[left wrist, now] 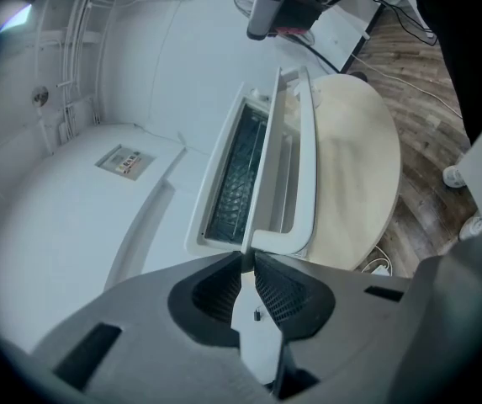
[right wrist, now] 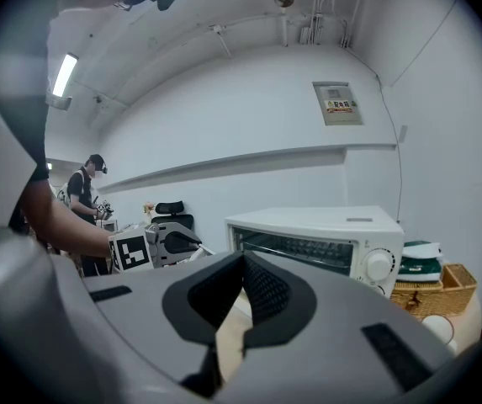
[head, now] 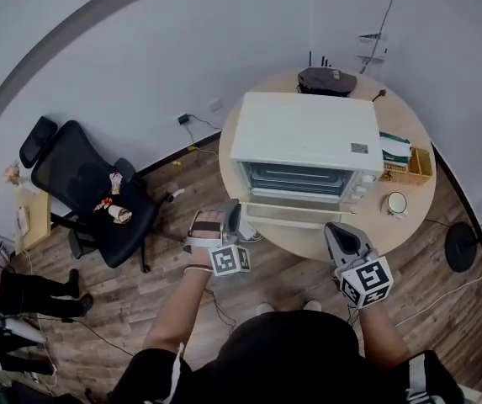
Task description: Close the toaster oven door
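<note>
Nearest the person, the right gripper hangs over the front edge of the round desk, its fingers clenched on nothing, well apart from the door. The left gripper sits at the door's left end, and its fingers are pinched on the near edge of the toaster oven door, just beside the end of the white handle. The door is hinged at the bottom and stands partly open, tilted out from the oven's front, with the wire rack showing in the gap. The white oven stands in the middle of the desk, its knobs on its right side. To its right are a mug and a wicker basket, and behind it lies a dark object. Farther left, on the wood floor, stands a black office chair.
</note>
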